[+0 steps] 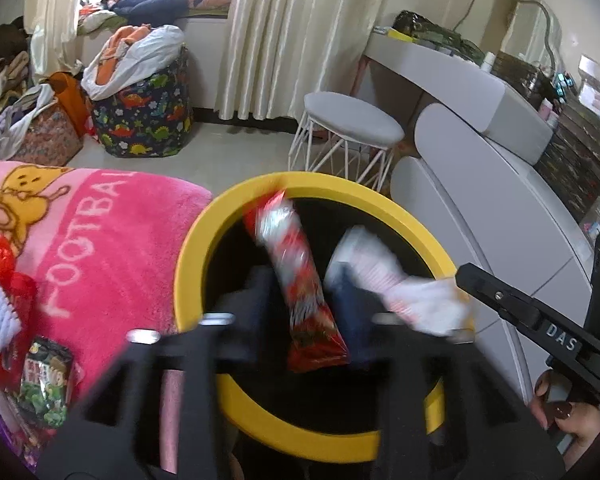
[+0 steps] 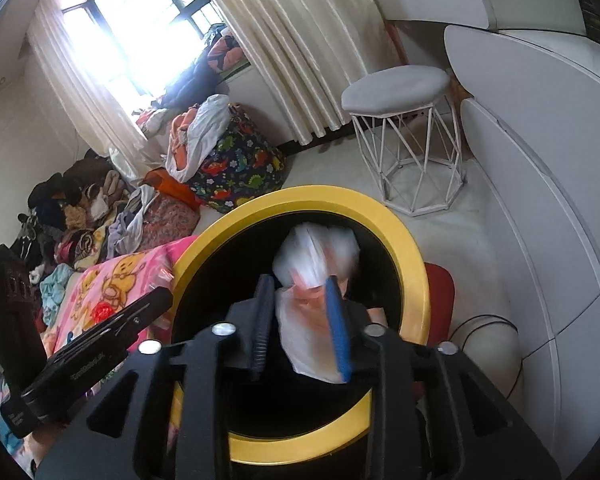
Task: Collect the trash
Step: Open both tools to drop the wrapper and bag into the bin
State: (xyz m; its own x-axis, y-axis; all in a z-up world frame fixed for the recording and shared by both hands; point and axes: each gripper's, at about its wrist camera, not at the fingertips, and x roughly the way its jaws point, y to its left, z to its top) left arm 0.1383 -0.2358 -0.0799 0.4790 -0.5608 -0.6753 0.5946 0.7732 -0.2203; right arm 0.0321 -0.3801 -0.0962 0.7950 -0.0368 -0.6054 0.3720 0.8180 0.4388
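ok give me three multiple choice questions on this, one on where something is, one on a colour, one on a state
1. Where is the red and white wrapper?
A. on the stool
B. over the bin's mouth
C. on the floor

2. What colour is the bin rim?
A. yellow
B. green
C. white

3. What lies between the fingers of the right gripper?
A. nothing
B. a bottle
C. a white plastic bag

Answers: B, the wrapper hangs between the left gripper's fingers above the dark opening; A, the ring is bright yellow; C, the bag sits between both fingers.
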